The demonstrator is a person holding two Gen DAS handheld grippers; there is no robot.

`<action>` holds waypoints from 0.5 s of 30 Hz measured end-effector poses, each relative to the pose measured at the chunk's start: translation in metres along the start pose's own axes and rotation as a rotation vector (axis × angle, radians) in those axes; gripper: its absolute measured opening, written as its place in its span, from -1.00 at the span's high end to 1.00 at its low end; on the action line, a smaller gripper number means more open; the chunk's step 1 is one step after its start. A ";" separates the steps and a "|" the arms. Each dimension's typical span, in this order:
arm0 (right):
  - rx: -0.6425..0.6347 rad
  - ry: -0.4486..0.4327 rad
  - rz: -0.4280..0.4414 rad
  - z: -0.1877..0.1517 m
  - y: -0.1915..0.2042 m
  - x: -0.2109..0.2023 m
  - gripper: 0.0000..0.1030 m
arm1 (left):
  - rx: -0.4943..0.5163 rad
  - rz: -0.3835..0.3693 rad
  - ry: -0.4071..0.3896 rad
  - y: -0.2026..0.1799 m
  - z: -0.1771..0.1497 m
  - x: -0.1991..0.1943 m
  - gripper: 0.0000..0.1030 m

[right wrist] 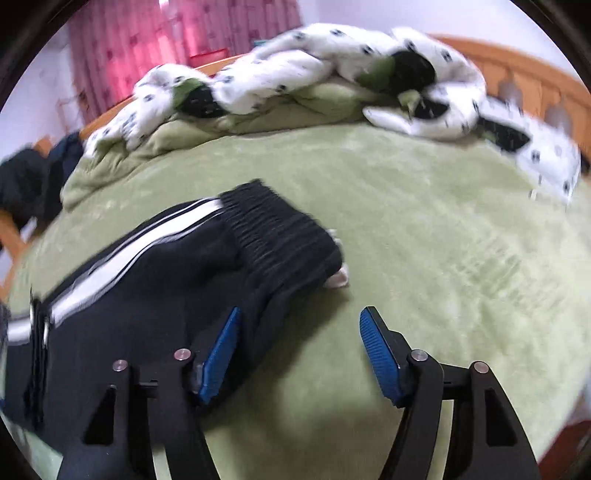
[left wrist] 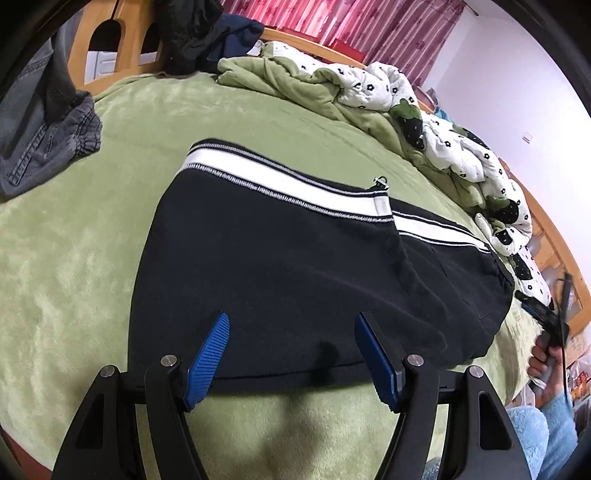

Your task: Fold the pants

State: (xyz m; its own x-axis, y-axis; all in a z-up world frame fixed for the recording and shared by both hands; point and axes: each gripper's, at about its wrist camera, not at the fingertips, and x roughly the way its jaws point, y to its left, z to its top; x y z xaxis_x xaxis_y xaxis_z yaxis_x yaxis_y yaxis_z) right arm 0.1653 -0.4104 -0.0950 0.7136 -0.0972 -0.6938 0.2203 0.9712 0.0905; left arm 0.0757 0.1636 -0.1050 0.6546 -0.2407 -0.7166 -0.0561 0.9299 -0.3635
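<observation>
Black pants (left wrist: 280, 273) with a white side stripe lie folded on the green bed cover (left wrist: 74, 258). My left gripper (left wrist: 291, 321) is open and empty, its blue pads over the near folded edge of the pants. In the right wrist view the pants (right wrist: 147, 302) lie at the left, with the ribbed black waistband (right wrist: 280, 236) at the far end. My right gripper (right wrist: 299, 317) is open and empty, at the right edge of the pants; its left pad is over the fabric, its right pad over bare cover. The right gripper also shows in the left wrist view (left wrist: 554, 321), held in a hand.
A crumpled white and green quilt (left wrist: 406, 103) lies along the far side of the bed, also in the right wrist view (right wrist: 314, 74). Grey jeans (left wrist: 44, 140) lie at the left. Dark clothes (left wrist: 207, 33) hang on the wooden bed frame (left wrist: 110, 44). Pink curtains (left wrist: 351, 22) hang behind.
</observation>
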 end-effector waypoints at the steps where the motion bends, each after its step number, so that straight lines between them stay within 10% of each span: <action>1: -0.027 -0.007 0.014 -0.002 0.007 -0.009 -0.29 | -0.005 0.001 0.000 0.000 0.000 0.000 -0.33; 11: -0.286 0.122 0.393 -0.038 0.160 -0.032 -0.21 | -0.043 0.023 0.020 0.000 -0.013 -0.032 -0.33; 15: -0.501 0.233 0.392 -0.072 0.210 -0.011 -0.08 | -0.050 0.034 0.020 0.009 -0.023 -0.045 -0.33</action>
State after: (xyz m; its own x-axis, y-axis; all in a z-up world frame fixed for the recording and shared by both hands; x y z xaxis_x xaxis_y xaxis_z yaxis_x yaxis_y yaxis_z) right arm 0.1563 -0.1897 -0.1199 0.5033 0.2774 -0.8184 -0.4007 0.9140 0.0634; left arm 0.0286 0.1765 -0.0902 0.6362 -0.2151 -0.7410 -0.1160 0.9228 -0.3675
